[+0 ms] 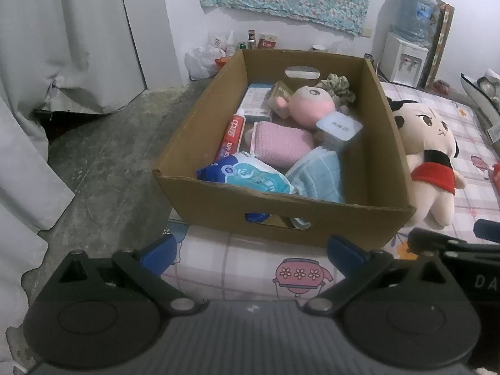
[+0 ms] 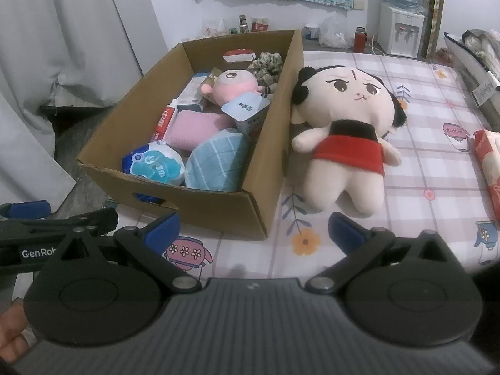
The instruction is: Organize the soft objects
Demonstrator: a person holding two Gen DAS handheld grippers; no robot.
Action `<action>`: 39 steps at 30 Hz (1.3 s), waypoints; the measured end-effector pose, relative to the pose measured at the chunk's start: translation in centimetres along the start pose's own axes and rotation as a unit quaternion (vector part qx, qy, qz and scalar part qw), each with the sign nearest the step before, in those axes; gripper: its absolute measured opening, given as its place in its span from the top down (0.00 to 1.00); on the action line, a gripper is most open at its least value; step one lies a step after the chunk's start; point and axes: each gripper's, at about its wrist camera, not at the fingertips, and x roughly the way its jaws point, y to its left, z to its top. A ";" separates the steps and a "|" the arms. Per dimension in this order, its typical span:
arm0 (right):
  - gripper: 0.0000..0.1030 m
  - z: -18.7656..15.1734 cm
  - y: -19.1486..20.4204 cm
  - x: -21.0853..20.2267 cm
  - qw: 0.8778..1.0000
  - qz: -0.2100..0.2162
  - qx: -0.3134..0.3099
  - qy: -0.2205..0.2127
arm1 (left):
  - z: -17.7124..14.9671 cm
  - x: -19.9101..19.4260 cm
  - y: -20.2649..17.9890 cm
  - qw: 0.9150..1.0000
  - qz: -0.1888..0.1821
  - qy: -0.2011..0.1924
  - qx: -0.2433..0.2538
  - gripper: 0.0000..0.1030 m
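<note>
A cardboard box (image 1: 218,197) (image 2: 218,206) stands on the bed. Inside lie a small pink plush doll (image 1: 311,106) (image 2: 232,89), a pink towel (image 1: 281,145) (image 2: 193,128), a light blue cloth (image 1: 322,176) (image 2: 215,161), a blue-white soft pack (image 1: 250,175) (image 2: 154,162), a toothpaste tube (image 1: 231,136), a floral scrunchie (image 1: 336,86) (image 2: 268,61) and a small carton (image 1: 339,126) (image 2: 248,109). A big cream doll in a red skirt (image 1: 428,153) (image 2: 347,125) lies just right of the box. My left gripper (image 1: 251,251) and right gripper (image 2: 253,229) hover open and empty before the box.
The bed has a checked sheet (image 2: 437,100). A red packet (image 2: 489,168) lies at its right edge. Grey concrete floor (image 1: 103,162) and curtains (image 1: 62,31) are on the left. A water dispenser (image 2: 401,25), bags and bottles stand by the far wall.
</note>
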 end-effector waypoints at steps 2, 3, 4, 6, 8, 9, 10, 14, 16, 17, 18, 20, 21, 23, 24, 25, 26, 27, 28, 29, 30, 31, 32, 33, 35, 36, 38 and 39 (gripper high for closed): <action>0.01 0.0 0.0 0.1 1.000 -0.001 -0.001 0.000 | 0.0 0.0 -0.1 1.000 0.002 0.000 0.002 0.00; 0.01 0.0 0.0 0.1 1.000 -0.001 -0.001 0.001 | 0.0 0.0 -0.1 1.000 0.002 0.000 0.002 0.00; 0.01 0.0 0.0 0.1 1.000 -0.002 -0.001 0.001 | 0.0 0.0 -0.2 1.000 0.003 0.000 0.002 0.00; 0.01 0.0 0.0 0.1 1.000 -0.002 0.001 0.001 | 0.0 0.0 -0.1 1.000 0.002 0.001 0.002 0.00; 0.01 0.0 -0.1 0.2 1.000 -0.002 0.002 0.002 | 0.0 0.0 -0.2 1.000 0.002 0.001 0.002 0.00; 0.01 0.0 -0.1 0.2 1.000 -0.002 0.003 0.002 | -0.1 0.0 -0.2 1.000 0.002 0.000 0.002 0.00; 0.01 0.0 0.0 0.1 1.000 -0.003 0.002 0.001 | 0.0 0.0 -0.2 1.000 0.002 0.000 0.002 0.00; 0.01 -0.1 0.0 0.0 1.000 -0.005 -0.002 -0.001 | 0.0 0.0 -0.2 1.000 0.003 0.000 0.002 0.00; 0.01 0.0 0.0 0.0 1.000 -0.006 -0.002 -0.001 | 0.0 -0.1 -0.2 1.000 0.003 0.000 0.003 0.00; 0.01 0.0 0.0 0.0 1.000 -0.006 -0.001 0.000 | 0.0 0.0 -0.2 1.000 0.003 0.001 0.003 0.00; 0.01 -0.1 0.0 0.0 1.000 -0.005 -0.001 0.000 | 0.0 -0.1 -0.2 1.000 0.003 0.001 0.002 0.00; 0.01 -0.1 0.1 0.0 1.000 -0.005 -0.001 0.001 | 0.0 -0.1 -0.2 1.000 0.002 0.000 0.003 0.00; 0.01 -0.1 0.1 0.0 1.000 -0.005 -0.001 0.000 | 0.0 -0.1 -0.2 1.000 0.003 0.000 0.003 0.00; 0.01 -0.1 0.0 0.0 1.000 -0.005 -0.001 0.001 | 0.0 -0.1 -0.2 1.000 0.003 0.000 0.003 0.00; 0.01 -0.1 0.0 0.0 1.000 -0.005 -0.001 0.001 | 0.0 -0.1 -0.2 1.000 0.003 0.000 0.003 0.00; 0.01 -0.1 0.0 0.0 1.000 -0.005 -0.001 0.000 | -0.1 -0.1 -0.2 1.000 0.003 0.000 0.003 0.00; 0.01 -0.1 0.0 0.0 1.000 -0.005 -0.001 0.001 | 0.0 -0.1 -0.2 1.000 0.003 0.000 0.003 0.00; 0.01 -0.1 0.0 0.0 1.000 -0.005 -0.001 0.001 | -0.1 -0.1 -0.2 1.000 0.003 0.000 0.003 0.00; 0.01 -0.1 0.0 0.0 1.000 -0.006 -0.001 0.001 | -0.1 -0.1 -0.2 1.000 0.003 0.000 0.003 0.00; 0.01 -0.1 0.0 0.0 1.000 -0.006 -0.001 0.001 | -0.1 -0.1 -0.2 1.000 0.004 0.000 0.003 0.00; 0.01 -0.1 0.0 0.1 1.000 -0.006 0.000 0.002 | -0.1 0.0 -0.2 1.000 0.004 0.001 0.003 0.00; 0.01 -0.1 0.0 0.1 1.000 -0.006 0.000 0.002 | -0.1 0.0 -0.2 1.000 0.003 0.001 0.003 0.00; 0.01 -0.1 0.0 0.1 1.000 -0.006 0.001 0.003 | -0.1 0.0 -0.3 1.000 0.003 0.001 0.003 0.00; 0.01 -0.2 0.0 0.1 1.000 -0.006 0.002 0.004 | -0.1 0.0 -0.2 1.000 0.003 0.001 0.003 0.00; 0.01 -0.2 0.0 0.1 1.000 -0.006 0.002 0.004 | -0.1 0.0 -0.1 1.000 0.002 0.002 0.003 0.00; 0.01 -0.2 0.0 0.1 1.000 -0.006 0.002 0.004 | -0.1 0.0 -0.1 1.000 0.002 0.002 0.003 0.00; 0.01 -0.2 0.0 0.1 1.000 -0.006 0.002 0.004 | -0.1 0.0 -0.1 1.000 0.002 0.002 0.004 0.00; 0.01 -0.2 -0.1 0.1 1.000 -0.006 0.002 0.004 | -0.1 0.0 -0.1 1.000 0.002 0.002 0.004 0.00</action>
